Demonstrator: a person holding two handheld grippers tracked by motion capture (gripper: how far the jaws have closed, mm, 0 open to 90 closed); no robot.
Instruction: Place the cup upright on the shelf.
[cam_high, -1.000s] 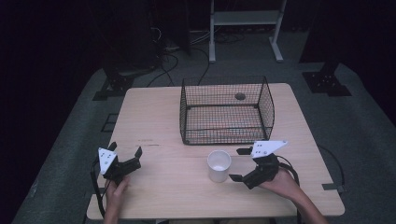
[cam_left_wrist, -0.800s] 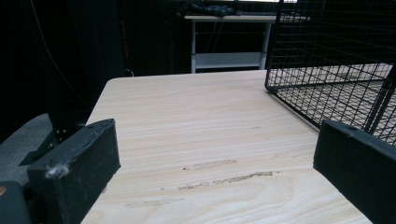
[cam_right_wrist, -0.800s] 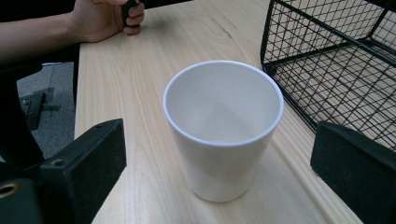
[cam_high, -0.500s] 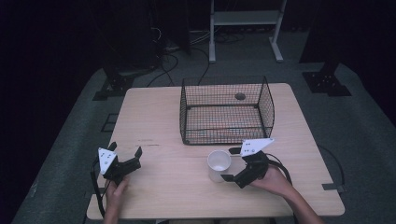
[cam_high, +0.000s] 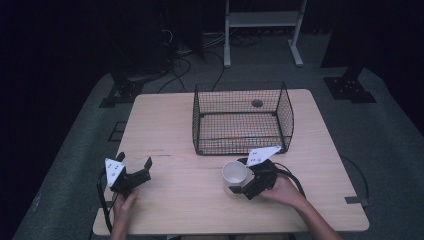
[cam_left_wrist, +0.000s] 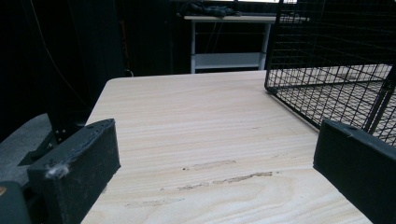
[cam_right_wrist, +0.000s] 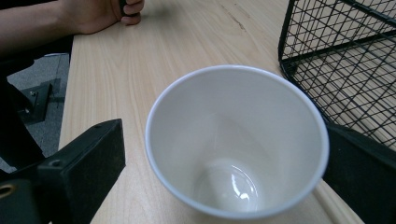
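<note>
Right gripper (cam_right_wrist: 224, 158) with jaws spread wide, just widened, flanking a smooth white cup (cam_right_wrist: 236, 140), no visible squeeze. Cup upright on pale wood-grain tabletop (cam_high: 175, 125), just before black wire basket (cam_high: 242, 120). Left gripper (cam_high: 134, 172) released, holding nothing.

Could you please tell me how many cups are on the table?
1: a white cup stands upright on the table, in front of the wire basket, between the right hand-held gripper's open jaws.

White cup (cam_right_wrist: 236, 140), black wire basket (cam_high: 242, 117)

white cup (cam_right_wrist: 236, 140), upright, empty, on table (cam_right_wrist: 121, 84)
</note>
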